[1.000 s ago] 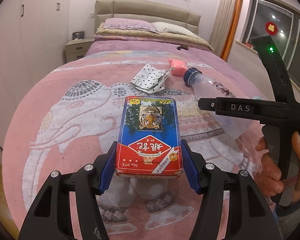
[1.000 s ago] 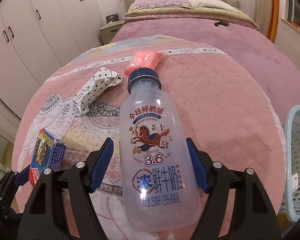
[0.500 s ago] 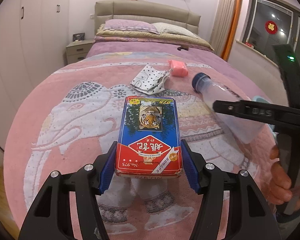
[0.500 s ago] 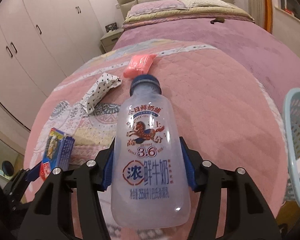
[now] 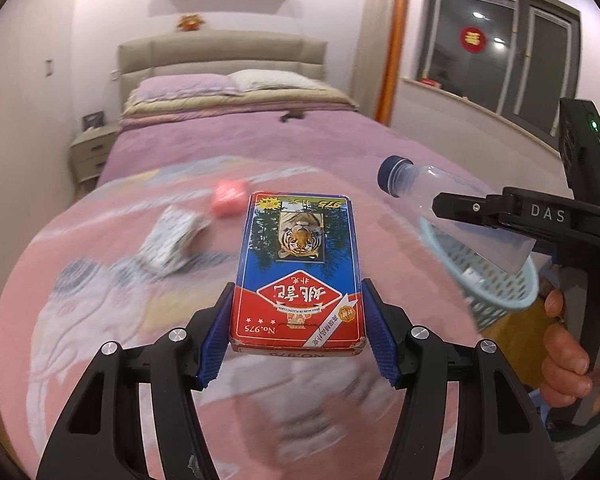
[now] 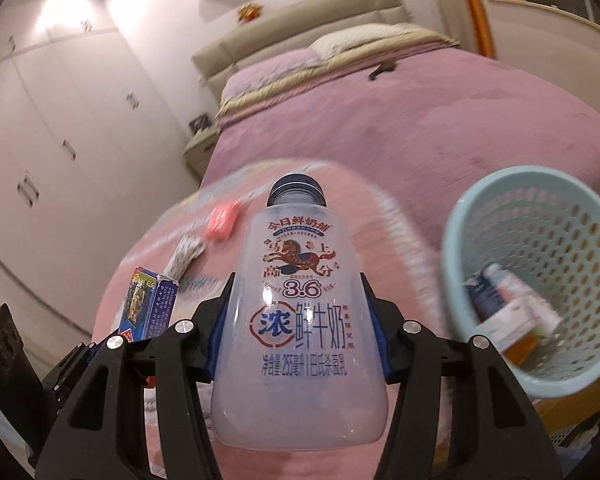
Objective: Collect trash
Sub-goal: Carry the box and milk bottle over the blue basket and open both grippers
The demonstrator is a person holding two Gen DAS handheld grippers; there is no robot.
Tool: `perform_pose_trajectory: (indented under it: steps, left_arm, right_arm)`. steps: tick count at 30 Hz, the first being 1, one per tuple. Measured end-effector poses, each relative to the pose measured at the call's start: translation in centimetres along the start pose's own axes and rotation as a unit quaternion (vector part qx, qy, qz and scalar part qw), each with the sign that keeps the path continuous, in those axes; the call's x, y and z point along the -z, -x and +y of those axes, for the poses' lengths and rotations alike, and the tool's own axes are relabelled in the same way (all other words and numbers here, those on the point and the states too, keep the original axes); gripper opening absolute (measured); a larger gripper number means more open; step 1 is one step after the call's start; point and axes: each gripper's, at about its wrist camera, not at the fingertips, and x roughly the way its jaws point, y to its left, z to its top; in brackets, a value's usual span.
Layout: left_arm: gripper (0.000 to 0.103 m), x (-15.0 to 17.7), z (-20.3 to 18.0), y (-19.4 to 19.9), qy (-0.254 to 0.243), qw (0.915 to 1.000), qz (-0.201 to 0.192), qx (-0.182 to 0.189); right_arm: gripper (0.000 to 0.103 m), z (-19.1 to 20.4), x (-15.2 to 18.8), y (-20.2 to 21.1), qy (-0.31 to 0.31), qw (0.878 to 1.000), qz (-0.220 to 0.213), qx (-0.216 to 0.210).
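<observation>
Both lifted off bed: "No.975" card box (image 5: 298, 272), "3.6" bottle (image 6: 300, 312).

1. A bed (image 5: 228, 148) with a padded beige headboard (image 5: 220, 56) stands against a pale wall.
2. White wardrobe doors (image 6: 60, 128) line one side (a bright lamp glare sits above them).
3. A bedside cabinet (image 5: 90, 152) stands beside the bed.
4. A dark window (image 5: 508, 52) bears a red decoration.

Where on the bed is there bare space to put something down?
The plain purple bedspread between the pillows and the pink elephant blanket is bare except for one small dark thing. The near blanket also looks bare. It is crowded where the pink packet and the spotted white wrapper lie.
</observation>
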Motion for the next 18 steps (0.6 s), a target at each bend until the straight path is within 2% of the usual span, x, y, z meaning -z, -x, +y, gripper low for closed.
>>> perform_pose_trajectory:
  steps: [4,10,18]
  left_arm:
    - [0.058,-1.4,-2.6,-1.5,-0.018,0.9997,0.002,0.019]
    - [0.058,-2.7,-7.4,-4.0,-0.069,0.9973,0.01,0.024]
    - [0.058,-4.3,-13.9,-7.7,-0.114,0.9901,0.032,0.075]
  right_arm:
    - [0.052,-2.9,-1.0,2.2,-0.021,0.999,-0.031,0.021]
    - [0.052,-6.1,-1.7,5.8,-0.003,0.987,-0.091,0.13]
    - [0.052,-12.1,-2.9,7.1,-0.042,0.976,-0.109,0.184]
